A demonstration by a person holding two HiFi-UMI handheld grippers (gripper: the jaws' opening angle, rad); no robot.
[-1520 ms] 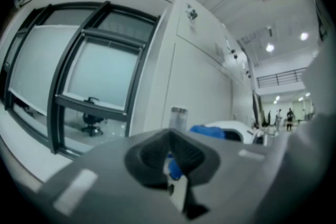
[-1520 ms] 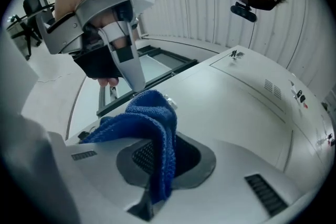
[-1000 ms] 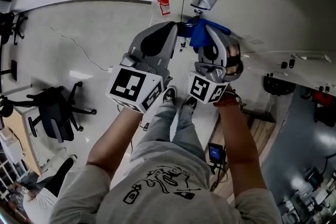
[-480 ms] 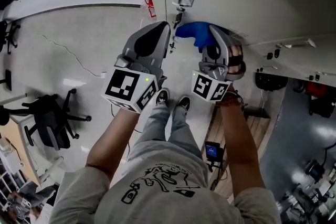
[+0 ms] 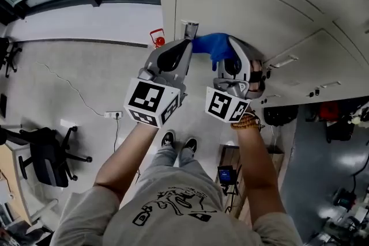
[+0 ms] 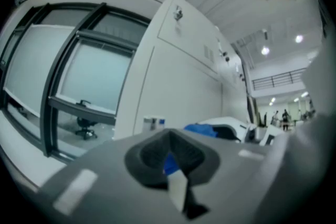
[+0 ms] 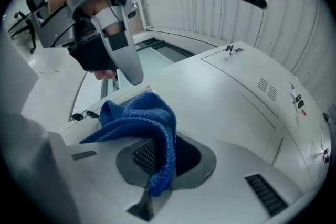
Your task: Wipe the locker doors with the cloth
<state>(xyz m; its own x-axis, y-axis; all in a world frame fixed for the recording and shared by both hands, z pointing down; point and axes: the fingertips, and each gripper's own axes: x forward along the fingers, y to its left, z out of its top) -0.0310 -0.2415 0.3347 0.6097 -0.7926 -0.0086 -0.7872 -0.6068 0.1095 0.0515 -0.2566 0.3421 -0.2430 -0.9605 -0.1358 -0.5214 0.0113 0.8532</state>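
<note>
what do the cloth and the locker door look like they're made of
cloth: likely soft terry or microfibre, matte blue, going by its looped nubby weave and limp folds. locker door: probably painted sheet metal, smooth pale grey, with punched vent slots.

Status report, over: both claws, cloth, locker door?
Right claw shut on blue cloth. Left claw closed, seemingly empty, beside it. Cloth close to locker door; contact unclear. Nothing in the way.
</note>
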